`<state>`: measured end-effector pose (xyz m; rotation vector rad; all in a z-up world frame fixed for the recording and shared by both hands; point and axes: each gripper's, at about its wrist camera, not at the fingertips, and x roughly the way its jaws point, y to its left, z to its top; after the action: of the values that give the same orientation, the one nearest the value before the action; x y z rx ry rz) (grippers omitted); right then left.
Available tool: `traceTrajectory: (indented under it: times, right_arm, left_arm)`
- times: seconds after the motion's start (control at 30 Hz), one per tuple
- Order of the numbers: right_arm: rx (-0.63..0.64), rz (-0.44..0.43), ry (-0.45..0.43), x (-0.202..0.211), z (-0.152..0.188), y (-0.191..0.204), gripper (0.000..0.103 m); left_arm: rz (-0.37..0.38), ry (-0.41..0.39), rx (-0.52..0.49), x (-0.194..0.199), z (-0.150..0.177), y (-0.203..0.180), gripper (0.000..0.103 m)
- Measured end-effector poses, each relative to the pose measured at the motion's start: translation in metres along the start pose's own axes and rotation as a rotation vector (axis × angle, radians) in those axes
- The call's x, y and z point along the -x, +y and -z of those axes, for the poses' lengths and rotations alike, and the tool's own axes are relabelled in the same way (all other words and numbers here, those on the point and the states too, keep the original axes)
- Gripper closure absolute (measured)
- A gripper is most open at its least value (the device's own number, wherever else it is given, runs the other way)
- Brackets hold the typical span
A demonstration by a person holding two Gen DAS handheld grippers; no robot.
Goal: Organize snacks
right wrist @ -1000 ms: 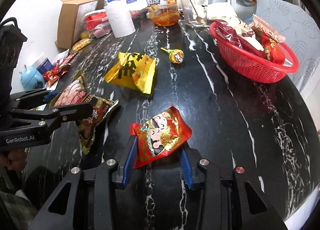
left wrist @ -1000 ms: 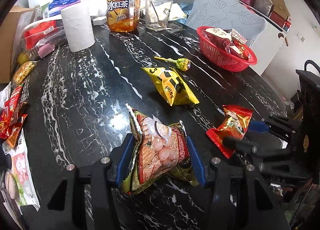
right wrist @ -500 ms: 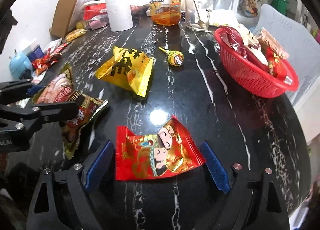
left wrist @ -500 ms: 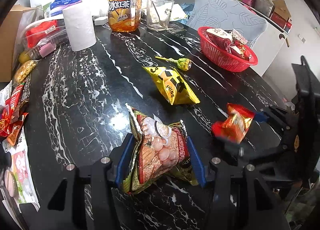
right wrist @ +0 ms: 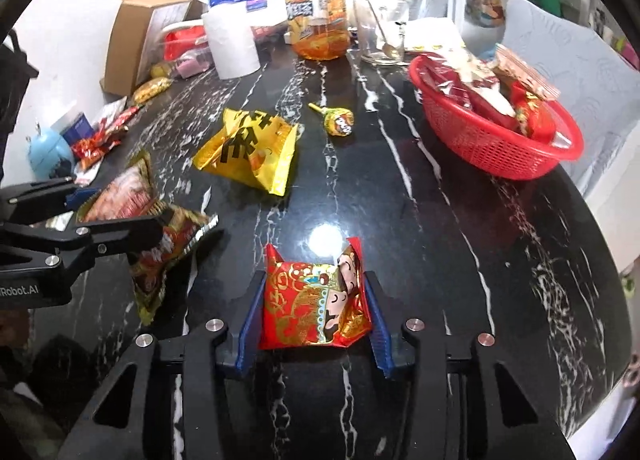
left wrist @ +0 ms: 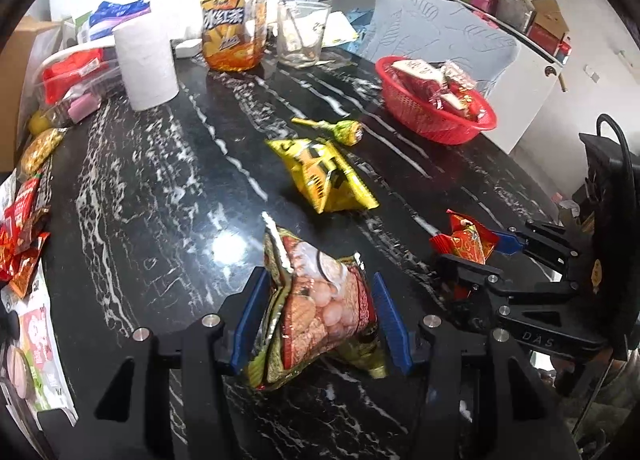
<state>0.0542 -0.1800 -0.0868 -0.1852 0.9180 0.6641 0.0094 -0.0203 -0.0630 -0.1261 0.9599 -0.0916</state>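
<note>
Clamping the red packet (right wrist: 314, 302) by its puffy sides, the right gripper (right wrist: 312, 314) has just been closing; it may squirt free. Left gripper (left wrist: 320, 318) pinches the crumpled bag (left wrist: 320, 316), seemingly just above the worktop (left wrist: 160, 187).

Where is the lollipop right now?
In both wrist views the lollipop lies loose mid-table, just beyond the yellow snack bag, with the red basket to its right.
</note>
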Motion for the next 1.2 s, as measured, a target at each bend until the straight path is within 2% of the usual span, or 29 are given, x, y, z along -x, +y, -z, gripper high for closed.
traceTrajectory:
  times: [0.33, 0.63, 0.77, 0.87, 0.97, 1.2]
  right_arm:
    - [-0.067, -0.020, -0.021, 0.016, 0.004, -0.012, 0.058]
    - [-0.087, -0.029, -0.006, 0.016, 0.009, -0.016, 0.058]
    - [-0.090, -0.035, 0.003, 0.014, 0.011, -0.015, 0.058]
    - [-0.087, -0.043, 0.006, 0.012, 0.010, -0.015, 0.058]
    - [-0.086, -0.043, 0.003, 0.013, 0.010, -0.015, 0.058]
    - [-0.088, -0.043, -0.018, 0.020, 0.008, -0.019, 0.058]
  left_arm:
    - [0.015, -0.021, -0.031, -0.001, -0.010, -0.014, 0.050]
    - [-0.034, 0.051, -0.053, -0.013, 0.002, -0.013, 0.050]
    - [-0.025, 0.037, -0.040, -0.012, 0.004, -0.010, 0.050]
    - [-0.016, 0.019, -0.018, -0.010, 0.005, -0.008, 0.056]
    - [-0.014, 0.010, -0.013, -0.007, 0.005, -0.009, 0.058]
    - [0.004, -0.011, -0.025, 0.003, -0.003, -0.018, 0.058]
